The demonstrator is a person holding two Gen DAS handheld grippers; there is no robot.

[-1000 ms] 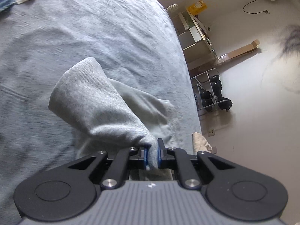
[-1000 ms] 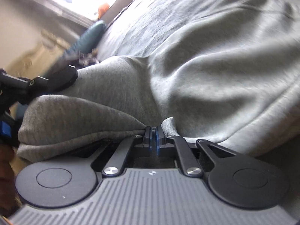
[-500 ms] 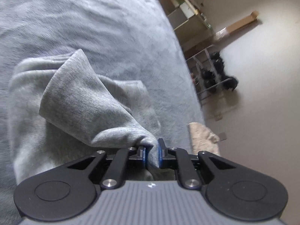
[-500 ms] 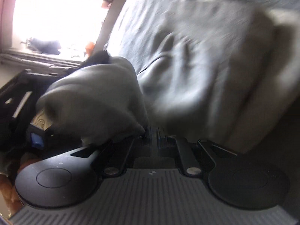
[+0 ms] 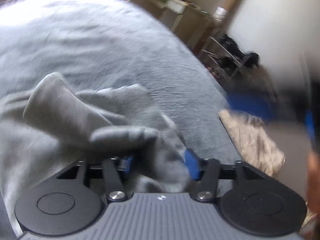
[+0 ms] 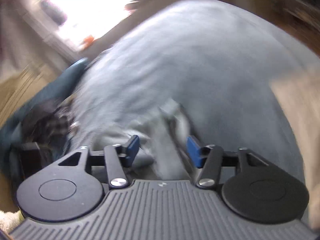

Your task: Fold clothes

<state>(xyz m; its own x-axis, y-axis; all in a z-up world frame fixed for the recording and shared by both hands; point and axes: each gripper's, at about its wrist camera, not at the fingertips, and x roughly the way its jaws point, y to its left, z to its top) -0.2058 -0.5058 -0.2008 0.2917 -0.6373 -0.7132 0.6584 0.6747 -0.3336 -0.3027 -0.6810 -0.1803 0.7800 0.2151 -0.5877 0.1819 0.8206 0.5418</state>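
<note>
Jaws opening (both), garment (image 5: 84, 120) between.

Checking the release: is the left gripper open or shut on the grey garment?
Open and opening: the left gripper shows blue pads apart, grey garment loose between them.

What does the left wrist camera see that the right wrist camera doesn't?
Only the left view shows a wire rack holding dark items, a wooden shelf by the wall, and a beige cloth beside the bed. Only the right view shows a bright window and a dark teal item at the bed's edge. Both show the grey garment on the grey-blue bedspread, with blue fingers opening.
</note>
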